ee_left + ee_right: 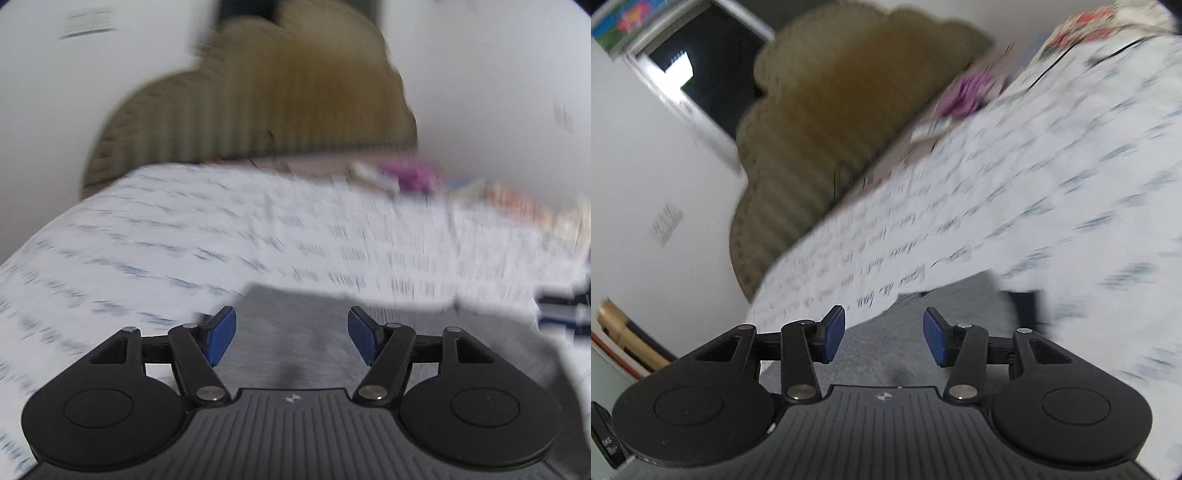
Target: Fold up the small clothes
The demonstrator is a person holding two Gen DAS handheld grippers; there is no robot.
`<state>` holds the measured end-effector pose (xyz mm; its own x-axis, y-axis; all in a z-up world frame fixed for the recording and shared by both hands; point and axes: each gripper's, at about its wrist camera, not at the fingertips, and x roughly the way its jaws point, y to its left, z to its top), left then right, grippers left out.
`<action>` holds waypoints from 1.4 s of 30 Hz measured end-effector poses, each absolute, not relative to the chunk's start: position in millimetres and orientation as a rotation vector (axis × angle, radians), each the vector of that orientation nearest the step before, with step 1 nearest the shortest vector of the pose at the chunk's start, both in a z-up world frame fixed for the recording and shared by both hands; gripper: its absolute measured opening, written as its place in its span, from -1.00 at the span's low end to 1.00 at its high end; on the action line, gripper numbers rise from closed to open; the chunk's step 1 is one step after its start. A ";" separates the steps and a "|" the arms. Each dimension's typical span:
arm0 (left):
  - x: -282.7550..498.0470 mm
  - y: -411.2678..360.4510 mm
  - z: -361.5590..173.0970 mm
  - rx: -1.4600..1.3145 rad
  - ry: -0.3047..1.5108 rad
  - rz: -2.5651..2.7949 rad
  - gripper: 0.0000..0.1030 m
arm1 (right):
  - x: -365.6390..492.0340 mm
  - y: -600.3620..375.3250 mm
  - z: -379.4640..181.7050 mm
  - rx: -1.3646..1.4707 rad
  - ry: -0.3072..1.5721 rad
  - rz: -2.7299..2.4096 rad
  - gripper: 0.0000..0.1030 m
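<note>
A grey garment lies flat on a white bed sheet printed with blue script. My left gripper hovers over the near part of this cloth, its blue pads wide apart and pinching nothing. In the right wrist view the same grey garment runs under my right gripper, which is also open with nothing between its blue pads. That view is tilted, so the sheet slopes across it. Both pictures are blurred.
An olive padded headboard stands behind the bed against white walls. A purple cloth and colourful items lie at the far side of the sheet. A dark patch sits by the garment's edge. A dark doorway is at the upper left.
</note>
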<state>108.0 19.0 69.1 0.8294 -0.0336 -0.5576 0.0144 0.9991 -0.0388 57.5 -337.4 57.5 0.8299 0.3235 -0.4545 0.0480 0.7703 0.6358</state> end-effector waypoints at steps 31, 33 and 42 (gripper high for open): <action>-44.4 130.5 9.8 -0.772 0.724 0.062 0.73 | 90.6 -326.2 -7.9 0.478 0.580 0.099 -0.34; -35.4 136.6 8.1 -0.833 0.717 0.072 0.73 | 89.4 -327.4 -8.0 0.487 0.574 0.103 -0.32; 2.3 118.2 6.8 -0.736 0.773 0.219 -0.74 | 82.7 -333.2 -9.1 0.549 0.549 0.120 -0.23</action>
